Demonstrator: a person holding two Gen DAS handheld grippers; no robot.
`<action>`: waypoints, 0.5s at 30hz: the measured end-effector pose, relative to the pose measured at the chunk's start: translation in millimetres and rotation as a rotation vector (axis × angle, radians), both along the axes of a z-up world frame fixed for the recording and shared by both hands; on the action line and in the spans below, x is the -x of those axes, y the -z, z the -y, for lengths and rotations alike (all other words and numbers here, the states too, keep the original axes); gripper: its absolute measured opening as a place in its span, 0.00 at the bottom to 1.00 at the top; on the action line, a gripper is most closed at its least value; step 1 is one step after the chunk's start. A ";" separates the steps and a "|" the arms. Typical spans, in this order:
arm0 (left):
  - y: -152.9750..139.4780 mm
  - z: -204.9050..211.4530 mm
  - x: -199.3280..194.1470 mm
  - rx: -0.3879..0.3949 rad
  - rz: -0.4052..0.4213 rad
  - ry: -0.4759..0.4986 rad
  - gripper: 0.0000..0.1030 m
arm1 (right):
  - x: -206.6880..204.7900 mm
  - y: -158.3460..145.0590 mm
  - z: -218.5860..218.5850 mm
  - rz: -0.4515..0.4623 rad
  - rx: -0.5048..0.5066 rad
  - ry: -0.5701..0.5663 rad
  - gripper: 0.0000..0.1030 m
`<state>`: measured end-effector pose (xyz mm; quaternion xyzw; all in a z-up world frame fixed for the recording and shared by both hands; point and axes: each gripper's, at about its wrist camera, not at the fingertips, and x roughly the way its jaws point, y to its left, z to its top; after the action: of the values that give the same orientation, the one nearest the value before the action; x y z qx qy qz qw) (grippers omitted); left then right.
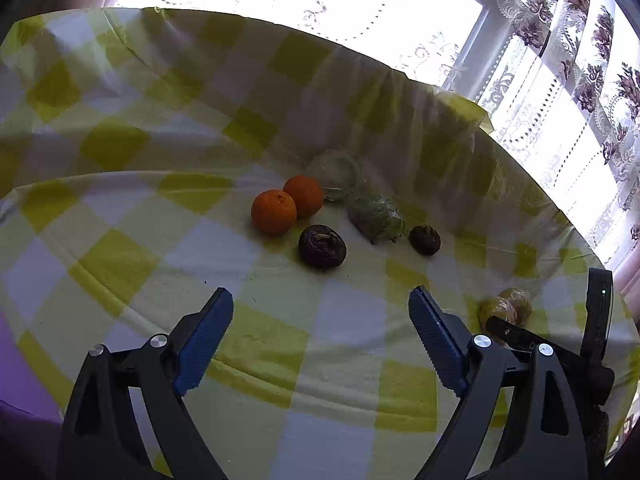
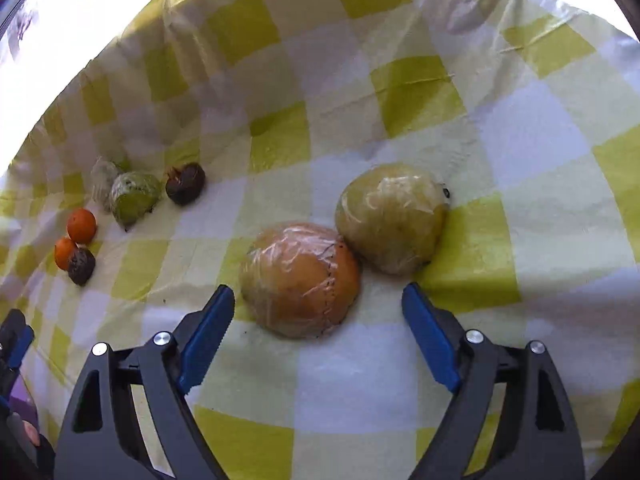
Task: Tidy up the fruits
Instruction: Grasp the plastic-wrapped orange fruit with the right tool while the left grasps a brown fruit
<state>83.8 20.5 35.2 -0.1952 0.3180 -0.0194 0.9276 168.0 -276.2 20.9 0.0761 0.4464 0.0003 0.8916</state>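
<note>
On the checked cloth of the counter (image 2: 520,128), two oranges (image 2: 81,225) and a dark fruit (image 2: 81,266) sit far left. The left gripper (image 1: 320,300) is wide open and holds nothing. The right gripper (image 2: 318,292) is open too, with a wrapped orange-brown fruit (image 2: 300,278) between its fingers, touching a wrapped yellow fruit (image 2: 390,216).

Backlit window (image 1: 320,8) glare, fisheye-warped edges

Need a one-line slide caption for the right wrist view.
Open right gripper poised over two plastic-wrapped fruits touching on a yellow-checked tablecloth.
</note>
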 end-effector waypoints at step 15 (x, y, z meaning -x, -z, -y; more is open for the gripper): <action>3.5 8.7 -45.5 -0.063 -0.102 0.017 0.84 | 7.3 -6.1 -18.1 0.043 -0.003 -0.028 0.62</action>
<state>129.2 11.7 31.7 -0.1638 0.3671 -0.0072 0.9156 160.8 -258.1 27.0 0.0711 0.4283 0.0153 0.9007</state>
